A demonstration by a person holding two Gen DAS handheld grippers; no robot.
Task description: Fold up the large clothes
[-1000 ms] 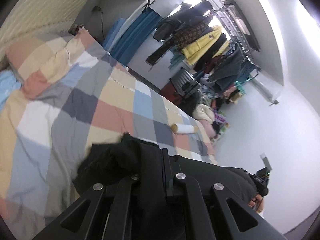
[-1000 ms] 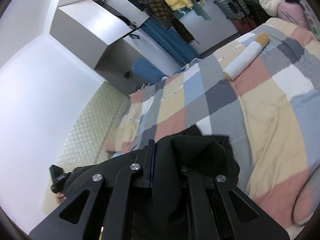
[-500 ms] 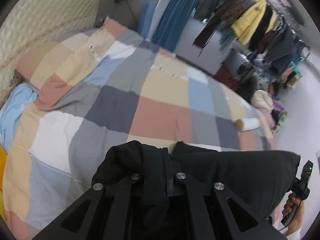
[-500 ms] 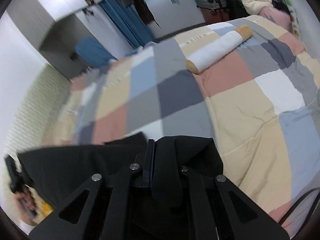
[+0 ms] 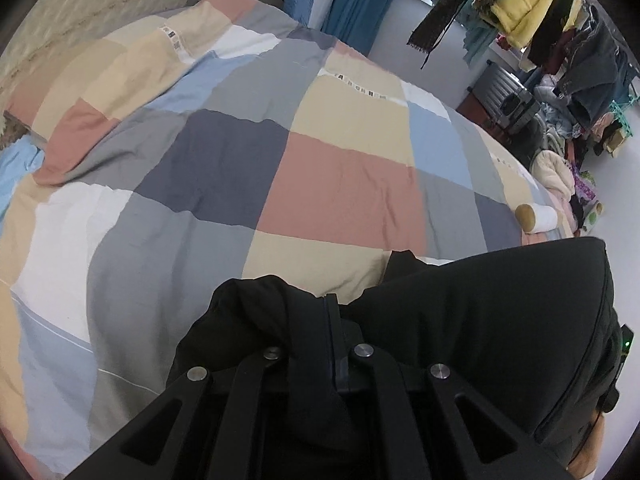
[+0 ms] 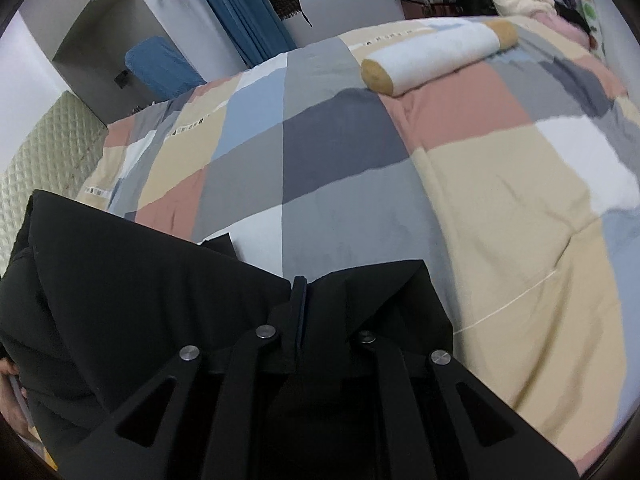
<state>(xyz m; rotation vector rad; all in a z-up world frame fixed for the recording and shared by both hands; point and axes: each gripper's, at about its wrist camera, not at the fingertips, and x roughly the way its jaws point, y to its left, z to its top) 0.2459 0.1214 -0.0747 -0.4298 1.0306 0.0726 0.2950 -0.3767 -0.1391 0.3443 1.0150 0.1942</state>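
Both the left gripper (image 5: 332,312) and right gripper (image 6: 298,296) clamp a black coat (image 5: 480,320) above the checked quilt (image 5: 240,168); bolster (image 6: 432,56) beyond, clothes rack (image 5: 540,16) behind.

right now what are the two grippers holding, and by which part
Both hold the black garment: the left gripper and the right gripper are each shut on a bunched bit of its upper edge.

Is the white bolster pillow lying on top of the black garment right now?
No. The white bolster pillow lies far across the checked quilt, well apart from the black garment held at the near edge.
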